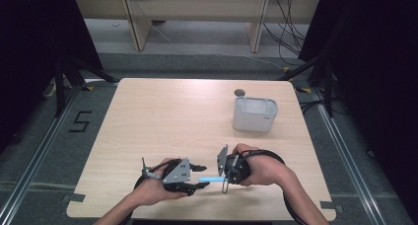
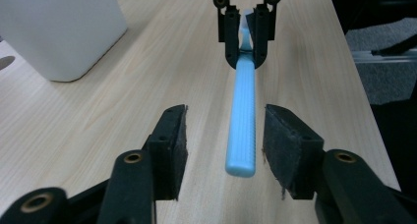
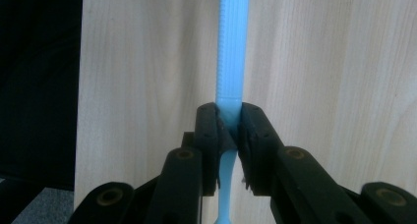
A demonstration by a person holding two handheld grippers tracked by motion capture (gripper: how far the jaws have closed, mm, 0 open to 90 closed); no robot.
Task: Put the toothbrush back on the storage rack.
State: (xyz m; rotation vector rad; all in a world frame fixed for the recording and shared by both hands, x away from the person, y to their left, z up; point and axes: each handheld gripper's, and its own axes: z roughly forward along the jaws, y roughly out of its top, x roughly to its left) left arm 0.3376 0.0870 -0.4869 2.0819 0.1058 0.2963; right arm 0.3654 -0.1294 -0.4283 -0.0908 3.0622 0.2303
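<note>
Black pads [image 2: 172, 150] of your left gripper [image 1: 199, 178] stand part-open round the blue toothbrush [image 2: 242, 126] handle end, not touching; right gripper [image 1: 223, 178] clamps its neck above table [image 1: 162, 116]. Centre handle btwn pads (it sits right-of-centre), then close squarely.

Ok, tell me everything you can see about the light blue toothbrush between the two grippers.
The toothbrush looks like light blue plastic, with a ribbed handle that narrows to a thin neck. It hangs level above the table, touching nothing below. The right gripper is clamped where handle meets neck. The handle's blunt end lies between the left gripper's pads, which stand apart from it.
</note>
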